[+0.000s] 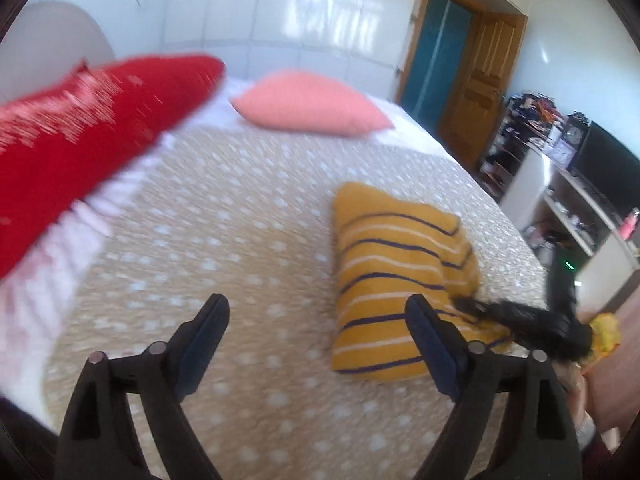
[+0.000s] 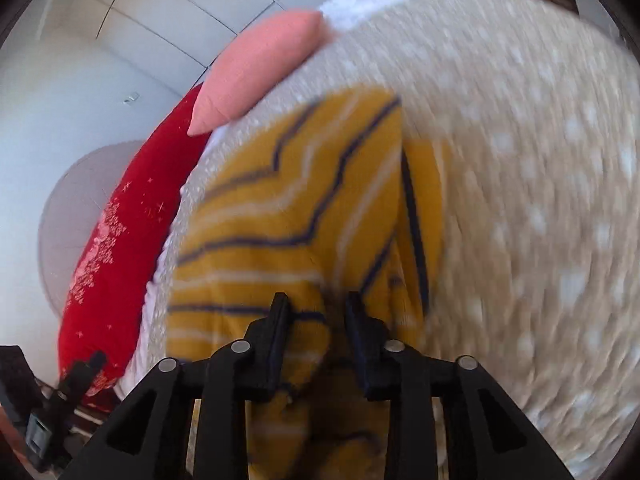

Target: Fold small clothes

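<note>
A small mustard-yellow garment [image 1: 392, 276] with navy and white stripes lies folded over on the beige dotted bedspread [image 1: 224, 216]. My left gripper [image 1: 318, 308] is open and empty, just above the bedspread to the garment's left. My right gripper [image 1: 480, 308] comes in from the right and touches the garment's near right edge. In the right wrist view the right gripper [image 2: 318, 304] has its jaws narrowly apart with a fold of the garment [image 2: 280, 200] between them. The left gripper [image 2: 80, 364] shows at the lower left there.
A red cushion [image 1: 80, 140] and a pink cushion [image 1: 312, 104] lie at the head of the bed against a white tiled wall. A wooden door [image 1: 476, 84], white shelves with clutter [image 1: 560, 184] and a dark screen [image 1: 604, 172] stand to the right.
</note>
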{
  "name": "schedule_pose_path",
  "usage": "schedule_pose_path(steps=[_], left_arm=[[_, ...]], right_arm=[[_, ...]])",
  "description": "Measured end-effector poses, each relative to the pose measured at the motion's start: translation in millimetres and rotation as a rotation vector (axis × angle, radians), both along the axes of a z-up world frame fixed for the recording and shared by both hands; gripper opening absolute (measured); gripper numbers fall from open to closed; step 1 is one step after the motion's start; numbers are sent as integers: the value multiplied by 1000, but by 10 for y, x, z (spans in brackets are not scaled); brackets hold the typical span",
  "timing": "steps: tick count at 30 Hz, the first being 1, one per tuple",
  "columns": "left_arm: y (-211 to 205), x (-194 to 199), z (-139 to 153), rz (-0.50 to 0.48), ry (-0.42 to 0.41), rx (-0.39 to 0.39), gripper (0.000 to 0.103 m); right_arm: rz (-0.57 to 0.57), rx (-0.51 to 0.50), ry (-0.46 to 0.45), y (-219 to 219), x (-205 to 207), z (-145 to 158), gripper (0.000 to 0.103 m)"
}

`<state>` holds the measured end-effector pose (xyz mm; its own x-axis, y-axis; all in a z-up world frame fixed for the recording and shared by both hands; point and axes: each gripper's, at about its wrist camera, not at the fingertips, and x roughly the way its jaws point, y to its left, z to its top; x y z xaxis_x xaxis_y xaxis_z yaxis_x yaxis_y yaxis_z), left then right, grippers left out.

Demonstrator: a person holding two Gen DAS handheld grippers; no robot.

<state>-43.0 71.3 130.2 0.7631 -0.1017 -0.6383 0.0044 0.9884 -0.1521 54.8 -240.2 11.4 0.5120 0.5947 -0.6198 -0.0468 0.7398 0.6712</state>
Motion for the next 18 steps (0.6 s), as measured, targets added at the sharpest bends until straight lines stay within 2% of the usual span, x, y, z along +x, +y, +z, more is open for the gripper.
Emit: schedule_pose_path(steps=[1,3,5,7,10,11,12,13,15,16,18], left_arm=[[7,-65,30,13,-18,20,91],[3,-229,146,65,-72,74,92],[11,-407,277,124,-130,89,94],[40,-551,369,181,-184,81,101],[61,-857,514,269,-290,61,103],[60,-961,542,294,-312,59,103],[41,-1048,564,304,-321,57,103],[57,-1082,567,300,-322,50,103],[61,-1189,567,259,-308,32,103],[64,-1230,564,248,-297,32,103],[93,-1332,564,245,-285,34,103]], right_arm=[[-15,-45,-9,-39,-134,53,29],[-32,-113,-32,-73,-318,183,45],[-35,-176,-94,-66,-563,389,45],[-41,-264,-185,-15,-831,608,46],[-102,-468,-375,168,-1272,939,68],[-143,-521,-439,233,-1405,1002,80],[-182,-554,-495,283,-1518,1029,92],[-205,-565,-539,319,-1622,1014,97],[-181,-573,-485,397,-1620,941,98],[-134,-556,-406,437,-1585,870,98],[-72,-499,-337,491,-1571,803,97]])
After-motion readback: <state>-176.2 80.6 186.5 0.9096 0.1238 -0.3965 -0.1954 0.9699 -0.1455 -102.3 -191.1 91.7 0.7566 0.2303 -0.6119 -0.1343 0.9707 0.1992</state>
